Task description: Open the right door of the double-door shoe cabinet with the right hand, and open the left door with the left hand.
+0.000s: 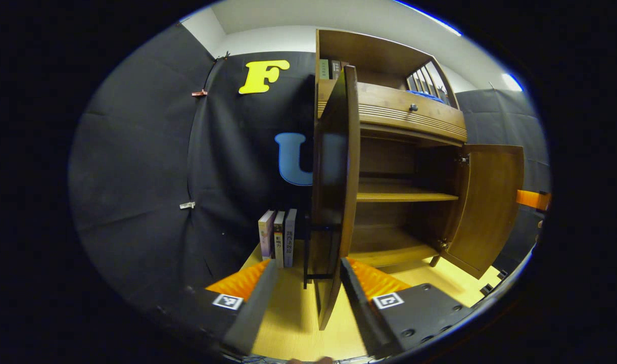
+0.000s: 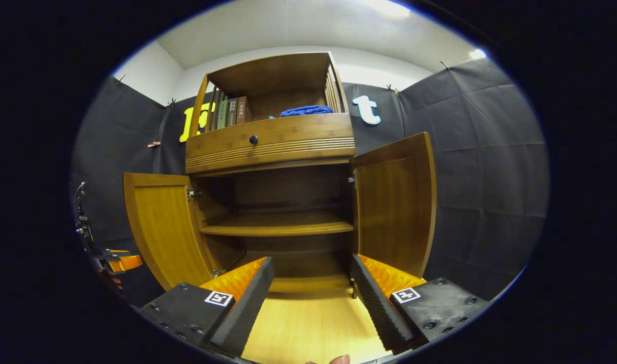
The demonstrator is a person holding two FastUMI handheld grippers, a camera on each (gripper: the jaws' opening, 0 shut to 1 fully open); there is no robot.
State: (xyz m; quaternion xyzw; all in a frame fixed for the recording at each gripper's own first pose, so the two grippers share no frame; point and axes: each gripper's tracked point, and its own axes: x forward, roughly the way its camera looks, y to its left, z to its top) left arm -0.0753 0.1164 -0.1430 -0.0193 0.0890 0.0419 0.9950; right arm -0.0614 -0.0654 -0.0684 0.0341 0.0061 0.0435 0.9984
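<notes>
The wooden shoe cabinet (image 2: 270,144) stands with both lower doors swung wide. In the right gripper view its left door (image 2: 159,227) and right door (image 2: 396,202) flank bare shelves (image 2: 278,227). My right gripper (image 2: 312,262) is open in front of the cabinet, apart from both doors, with nothing between its fingers. In the left gripper view the left door (image 1: 333,192) is edge-on, and its free edge stands between the spread fingers of my open left gripper (image 1: 308,264). The right door (image 1: 490,207) hangs open farther off.
A drawer with a dark knob (image 2: 253,139) sits above the doors. Higher up, an open shelf holds books (image 2: 232,112) and a blue cloth (image 2: 306,110). Three books (image 1: 278,237) stand on the light wooden floor (image 1: 293,323) left of the cabinet. Black cloth walls surround the booth.
</notes>
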